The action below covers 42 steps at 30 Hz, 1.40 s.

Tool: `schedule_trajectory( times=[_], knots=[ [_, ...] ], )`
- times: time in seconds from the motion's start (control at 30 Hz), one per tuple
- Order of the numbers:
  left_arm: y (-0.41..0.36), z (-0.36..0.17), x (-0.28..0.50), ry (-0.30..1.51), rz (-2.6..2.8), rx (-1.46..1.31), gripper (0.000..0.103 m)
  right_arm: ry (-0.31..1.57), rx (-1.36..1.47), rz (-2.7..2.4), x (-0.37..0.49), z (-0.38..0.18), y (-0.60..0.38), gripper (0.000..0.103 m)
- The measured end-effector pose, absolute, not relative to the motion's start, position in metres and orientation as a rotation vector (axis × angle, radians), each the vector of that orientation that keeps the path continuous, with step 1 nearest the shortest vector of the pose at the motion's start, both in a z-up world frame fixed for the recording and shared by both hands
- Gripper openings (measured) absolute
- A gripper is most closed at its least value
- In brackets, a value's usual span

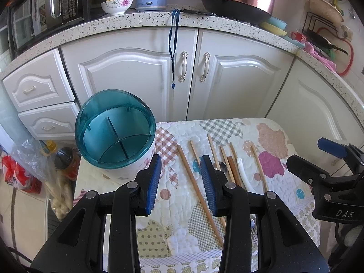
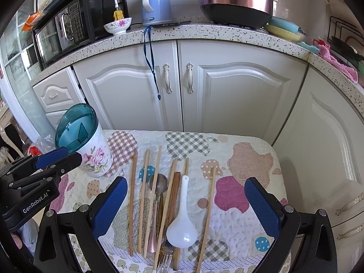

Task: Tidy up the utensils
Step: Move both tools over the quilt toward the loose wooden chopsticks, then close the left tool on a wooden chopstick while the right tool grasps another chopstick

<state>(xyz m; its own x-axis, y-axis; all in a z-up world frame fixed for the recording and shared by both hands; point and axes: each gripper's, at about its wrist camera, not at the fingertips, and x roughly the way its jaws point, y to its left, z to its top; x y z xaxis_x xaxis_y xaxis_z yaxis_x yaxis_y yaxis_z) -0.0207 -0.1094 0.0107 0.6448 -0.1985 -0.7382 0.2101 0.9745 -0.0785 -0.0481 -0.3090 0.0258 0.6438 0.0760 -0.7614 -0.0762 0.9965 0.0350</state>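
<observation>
A floral utensil holder (image 1: 115, 132) with a teal divided insert stands at the table's left rear, also in the right wrist view (image 2: 84, 141). Several wooden chopsticks (image 2: 132, 204) lie side by side on the patchwork quilt (image 2: 238, 150), with a white soup spoon (image 2: 182, 225), a metal spoon (image 2: 159, 183), dark brown chopsticks (image 2: 175, 188) and a fork (image 2: 165, 259). My left gripper (image 1: 180, 182) hovers open over a chopstick (image 1: 195, 188), just right of the holder. My right gripper (image 2: 185, 204) is wide open above the row of utensils, holding nothing.
White cabinet doors (image 2: 182, 86) rise right behind the table. The counter above carries a microwave (image 2: 66, 27), a floral bowl (image 2: 117, 26), a blue kettle (image 2: 157, 2) and a rice cooker (image 2: 236, 0). A lanyard (image 2: 150, 61) hangs down. Bags and a bottle (image 1: 66, 161) sit left of the table.
</observation>
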Motion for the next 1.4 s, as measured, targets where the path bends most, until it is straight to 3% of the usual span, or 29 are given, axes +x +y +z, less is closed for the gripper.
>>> schedule_trajectory(
  times=[0.43,0.67,0.83,1.0,1.13,1.27,1.37,1.4],
  knots=[
    [-0.102,-0.009,-0.016,0.907,-0.246,-0.009,0.035,0.927,0.015,0.112,-0.042,0.002,-0.321,0.102],
    [-0.106,-0.046,-0.009,1.017,-0.291,-0.050,0.035,1.045,0.081,0.191,-0.017,-0.042,-0.327,0.072],
    [-0.112,-0.068,0.002,1.060,-0.306,-0.077,0.035,1.083,0.091,0.280,0.015,-0.055,-0.315,0.066],
    [-0.120,-0.085,0.017,1.089,-0.298,-0.078,0.035,1.139,0.106,0.355,0.059,-0.074,-0.295,0.051],
    [-0.128,-0.097,0.028,1.097,-0.303,-0.075,0.035,1.196,0.151,0.392,0.089,-0.095,-0.288,0.036],
    [-0.134,-0.110,0.038,1.120,-0.313,-0.077,0.034,1.245,0.190,0.424,0.102,-0.111,-0.284,0.012],
    [-0.136,-0.118,0.040,1.137,-0.332,-0.084,0.013,1.243,0.195,0.443,0.098,-0.112,-0.287,0.009],
    [-0.136,-0.119,0.039,1.136,-0.344,-0.083,0.011,1.239,0.194,0.451,0.094,-0.110,-0.288,0.009]
  ],
)
